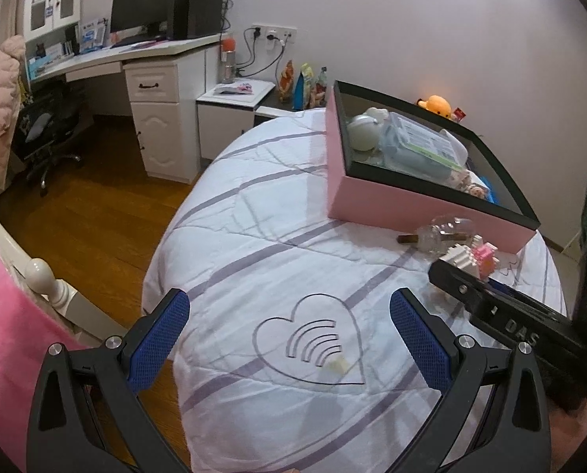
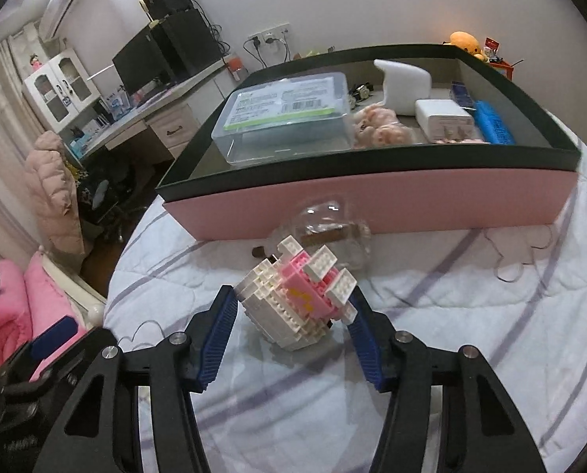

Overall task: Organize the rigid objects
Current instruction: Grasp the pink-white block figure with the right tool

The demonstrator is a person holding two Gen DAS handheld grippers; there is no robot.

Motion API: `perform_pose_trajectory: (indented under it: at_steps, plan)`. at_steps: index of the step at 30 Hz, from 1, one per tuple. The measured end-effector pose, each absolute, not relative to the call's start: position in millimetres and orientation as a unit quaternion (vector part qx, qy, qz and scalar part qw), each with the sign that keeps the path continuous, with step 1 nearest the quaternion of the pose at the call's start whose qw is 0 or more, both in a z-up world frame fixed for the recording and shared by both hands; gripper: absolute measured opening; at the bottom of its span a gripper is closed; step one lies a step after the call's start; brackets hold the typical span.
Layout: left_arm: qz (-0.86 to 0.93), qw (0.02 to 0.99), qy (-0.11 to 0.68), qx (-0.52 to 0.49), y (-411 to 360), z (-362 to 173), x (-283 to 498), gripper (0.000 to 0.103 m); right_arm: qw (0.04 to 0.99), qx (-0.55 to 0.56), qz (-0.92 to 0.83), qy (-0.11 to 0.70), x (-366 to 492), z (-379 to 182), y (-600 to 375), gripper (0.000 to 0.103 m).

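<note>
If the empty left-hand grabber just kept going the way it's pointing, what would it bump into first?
Most likely the white quilt on the bed. The left gripper points down at the heart pattern, with nothing between its open jaws. Depth is hard to judge.

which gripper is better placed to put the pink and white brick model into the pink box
Right. The right gripper already brackets the pink and white brick model, facing the pink box. The left gripper is open over bare quilt.
</note>
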State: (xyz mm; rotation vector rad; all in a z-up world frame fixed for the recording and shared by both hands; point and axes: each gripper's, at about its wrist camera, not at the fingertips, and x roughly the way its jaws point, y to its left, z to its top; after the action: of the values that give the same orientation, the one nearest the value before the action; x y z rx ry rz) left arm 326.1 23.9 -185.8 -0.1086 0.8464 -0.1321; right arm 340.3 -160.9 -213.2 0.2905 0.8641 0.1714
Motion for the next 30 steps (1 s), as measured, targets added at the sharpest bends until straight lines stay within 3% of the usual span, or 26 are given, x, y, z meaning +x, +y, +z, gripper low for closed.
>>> perform_pose_trajectory:
  at_steps: [17,26,28,30]
  plan:
    - [-0.134,0.901,0.412,-0.036,-62.4,-180.4,357.5,0.103,0.913,0.098,0.009,0.395,314.6,-201.0,-225.3,0.057]
    - [-0.134,0.887,0.441,-0.023,-113.9,-208.8,392.3,0.103,0.914,0.099,-0.022,0.392,309.4,-203.3,-266.5,0.057]
    - [-0.118,0.887,0.445,-0.021,-117.2,-215.5,398.1,0.098,0.914,0.103,-0.022,0.393,308.5,-204.6,-271.7,0.057]
    - [-0.105,0.89,0.443,-0.021,-117.5,-217.1,401.4,0.081,0.913,0.105,-0.021,0.393,306.9,-205.6,-275.0,0.057]
